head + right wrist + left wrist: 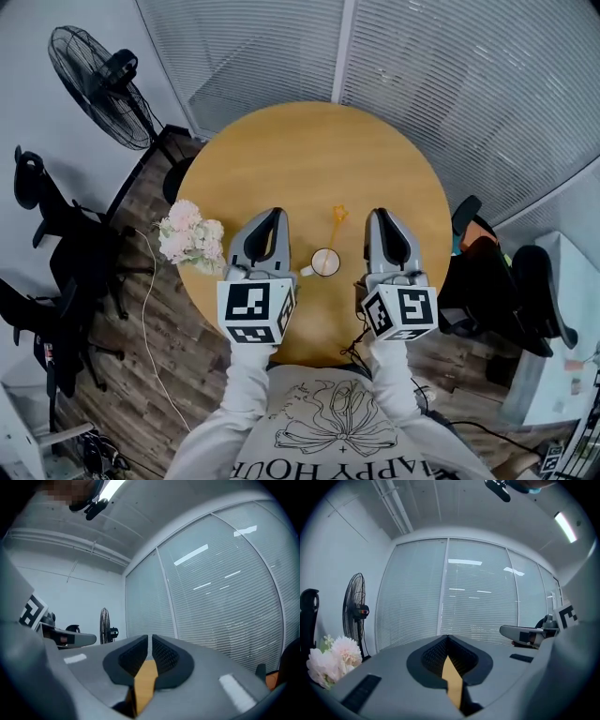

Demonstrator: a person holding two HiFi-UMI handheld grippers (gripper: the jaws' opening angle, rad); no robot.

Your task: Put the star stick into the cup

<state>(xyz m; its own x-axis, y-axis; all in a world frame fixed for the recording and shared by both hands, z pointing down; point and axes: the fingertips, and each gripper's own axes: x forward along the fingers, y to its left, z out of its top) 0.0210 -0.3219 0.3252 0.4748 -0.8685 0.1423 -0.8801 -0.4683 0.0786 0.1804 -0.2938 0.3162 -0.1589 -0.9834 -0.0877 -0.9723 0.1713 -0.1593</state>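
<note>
Star stick (337, 218) lies on the worktop (281, 159) just beyond the cup (325, 262), untouched (everything is left to do). Left gripper (276, 216) has its fingers pressed together, right gripper (379, 217) barely apart, both empty.

— What sort of place is this?

— An office, most likely. Glass partition walls (450, 84) hung with slatted blinds close off the room, and a long strip light (565, 527) runs along the ceiling.

— Anything else?

— Black swivel chairs (56, 234) stand on the wood-plank floor (178, 375) to either side of a round wooden desk (309, 159). A pedestal fan (94, 84) stands by the wall, and a white cable (145, 309) trails across the floor.
</note>
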